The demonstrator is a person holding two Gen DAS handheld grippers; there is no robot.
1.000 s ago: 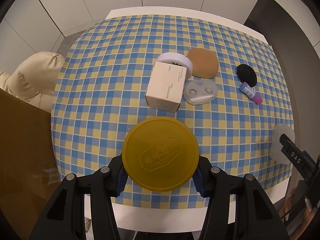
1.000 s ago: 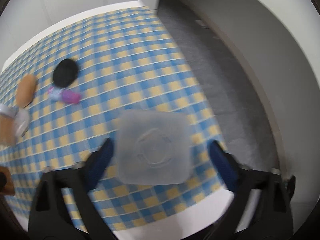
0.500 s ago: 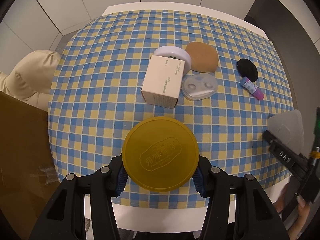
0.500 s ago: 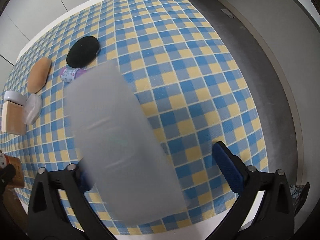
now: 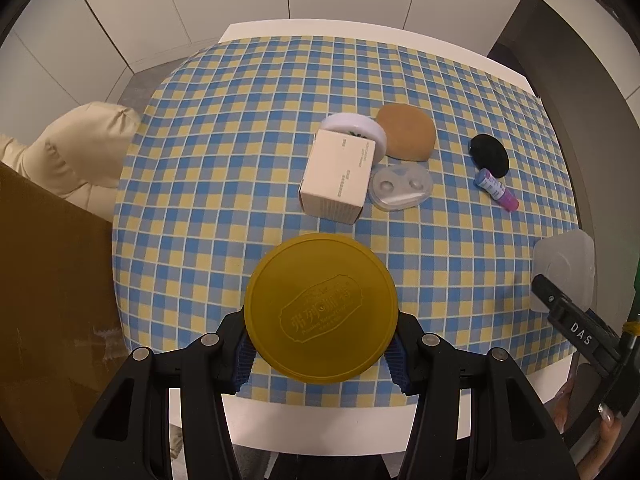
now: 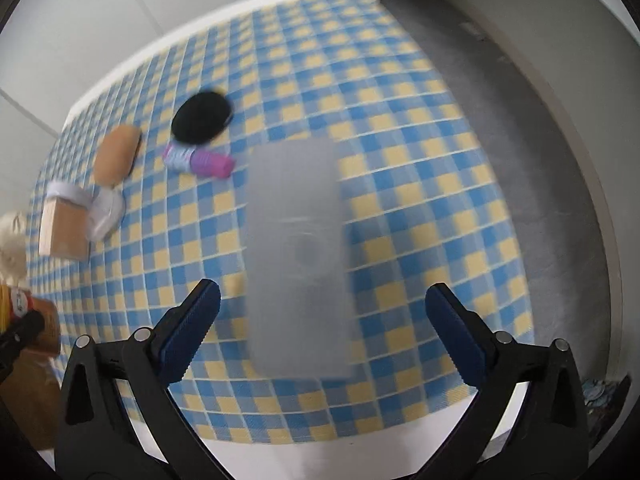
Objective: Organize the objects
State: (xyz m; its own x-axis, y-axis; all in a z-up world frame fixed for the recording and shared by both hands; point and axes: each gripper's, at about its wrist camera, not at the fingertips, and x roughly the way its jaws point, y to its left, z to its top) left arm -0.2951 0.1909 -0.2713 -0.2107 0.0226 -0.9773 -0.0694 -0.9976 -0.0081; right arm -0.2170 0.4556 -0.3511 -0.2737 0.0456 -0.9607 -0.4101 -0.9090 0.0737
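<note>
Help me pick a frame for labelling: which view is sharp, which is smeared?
Left wrist view: sharp; the yellow lid lettering is readable, edges fisheye-bent. Right wrist view: motion-blurred; translucent container and checked cloth are smeared.

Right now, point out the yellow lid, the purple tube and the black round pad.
yellow lid (image 5: 320,308), left wrist view, middle of its embossed top.
purple tube (image 5: 497,189), left wrist view, middle of its body.
black round pad (image 5: 489,155), left wrist view, centre of its top face.
</note>
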